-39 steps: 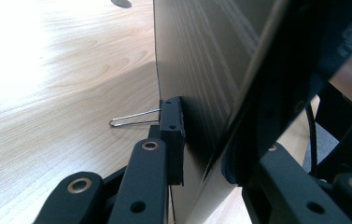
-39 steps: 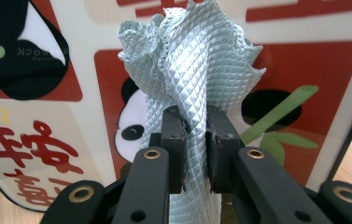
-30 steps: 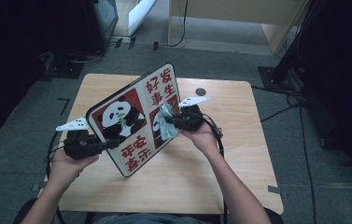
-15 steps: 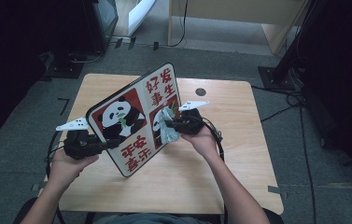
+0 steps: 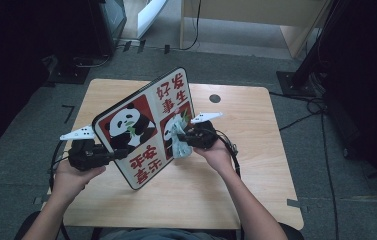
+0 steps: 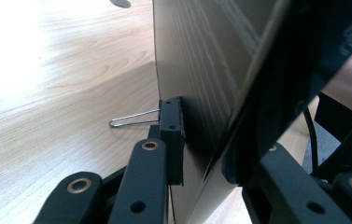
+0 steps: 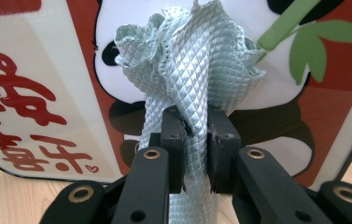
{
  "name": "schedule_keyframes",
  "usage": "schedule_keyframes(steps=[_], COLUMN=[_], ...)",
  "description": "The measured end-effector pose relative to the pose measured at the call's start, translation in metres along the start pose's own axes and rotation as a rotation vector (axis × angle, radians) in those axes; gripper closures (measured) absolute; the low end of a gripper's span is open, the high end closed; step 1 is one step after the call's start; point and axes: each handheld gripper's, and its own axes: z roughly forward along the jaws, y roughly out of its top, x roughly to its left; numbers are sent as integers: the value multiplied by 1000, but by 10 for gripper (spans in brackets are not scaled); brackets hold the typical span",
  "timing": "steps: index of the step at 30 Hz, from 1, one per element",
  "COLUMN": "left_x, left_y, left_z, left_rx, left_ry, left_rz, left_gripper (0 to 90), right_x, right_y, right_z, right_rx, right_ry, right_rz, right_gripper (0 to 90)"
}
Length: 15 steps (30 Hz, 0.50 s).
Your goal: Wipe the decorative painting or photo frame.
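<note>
The left gripper (image 5: 118,152) pinches the edge of a flat, glossy panda board (image 5: 141,125), rounded-cornered with a wood-grain back, tilted above the wooden table (image 5: 256,130). The right gripper (image 7: 194,140) clamps a crumpled, quilted pale-green cloth (image 7: 187,60) against its printed face.

You are holding 2 hand-held grippers level, facing each other: the left hand-held gripper (image 5: 118,153) is clamping, and the right hand-held gripper (image 5: 181,139) is pinched tight.
</note>
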Motion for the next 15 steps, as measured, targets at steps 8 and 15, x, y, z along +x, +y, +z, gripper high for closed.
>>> schedule_keyframes(steps=[8, 15], left_x=[0, 0], left_y=[0, 0], left_z=[0, 0], left_rx=[0, -1], left_ry=[-2, -2], left_rz=[-2, -4], left_gripper=[761, 760], right_x=[-2, -4], right_y=[-9, -18], right_z=[4, 8], right_rx=[15, 28], right_ry=[0, 0], right_rz=[6, 15], right_gripper=[799, 800])
